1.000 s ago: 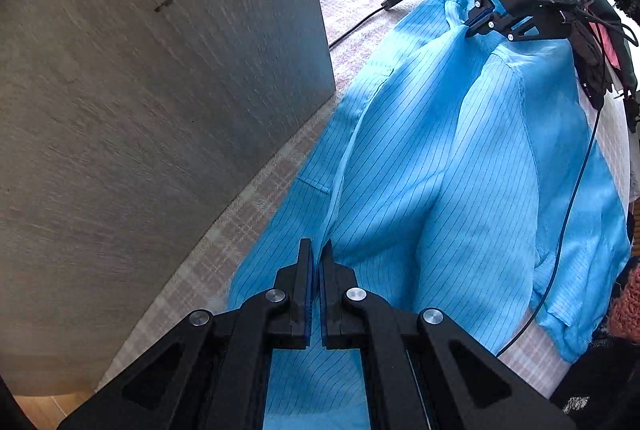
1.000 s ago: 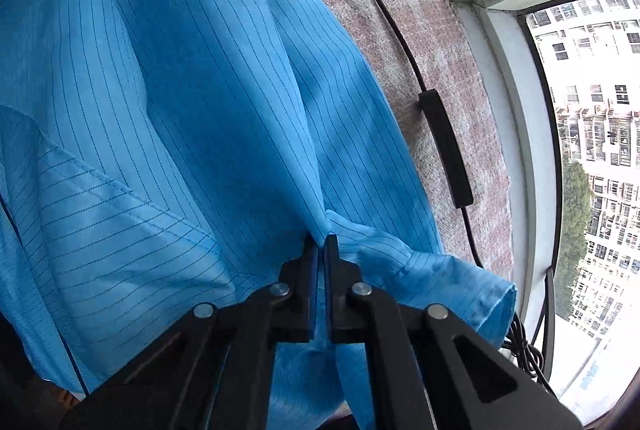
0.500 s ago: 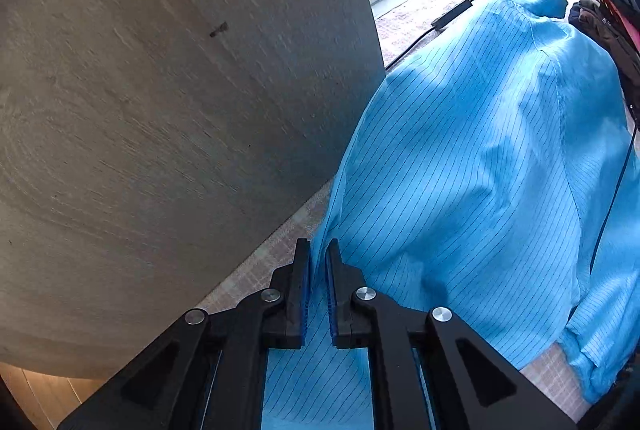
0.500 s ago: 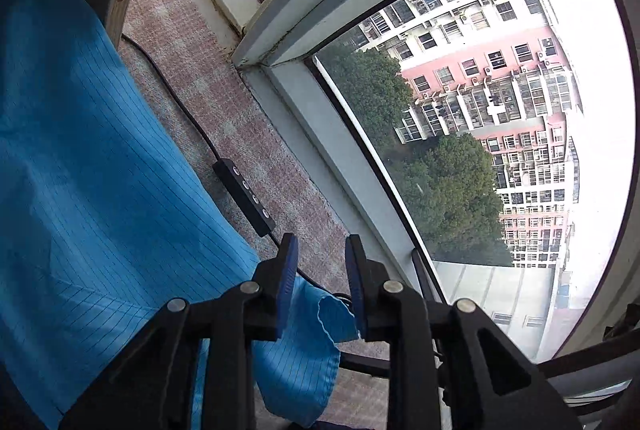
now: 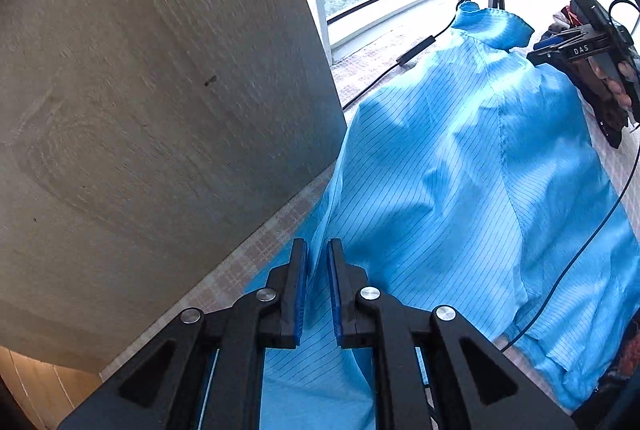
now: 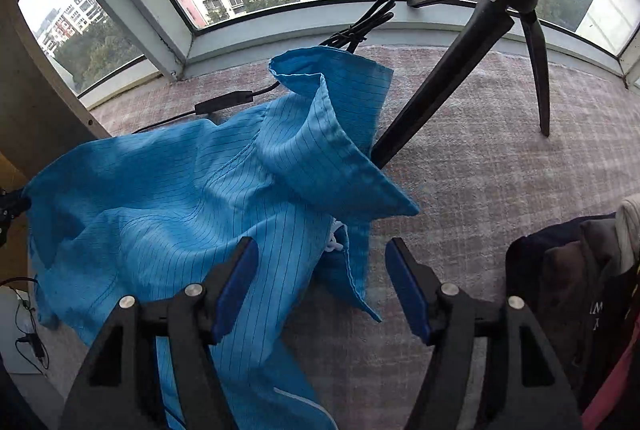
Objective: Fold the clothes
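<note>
A bright blue pin-striped shirt (image 5: 460,166) lies rumpled on a pink-grey checked cloth surface (image 6: 480,166). My left gripper (image 5: 317,262) has its jaws a narrow gap apart, with the shirt's hem edge between them; a firm pinch cannot be confirmed. In the right wrist view the shirt (image 6: 168,214) lies ahead and to the left, its collar (image 6: 332,102) standing up. My right gripper (image 6: 320,262) is open wide and empty, just above the collar end. The right gripper also shows in the left wrist view (image 5: 576,48), beside the collar.
A grey wooden panel (image 5: 152,102) stands close on the left. A black tripod (image 6: 492,42) with a ring light stands behind the collar. A black cable with an inline switch (image 6: 224,101) runs along the window sill. Dark folded clothes (image 6: 576,294) lie at the right.
My right gripper let go of the collar, opened wide and pulled back. My left gripper's jaws parted slightly as it moved along the hem, the shirt rising.
</note>
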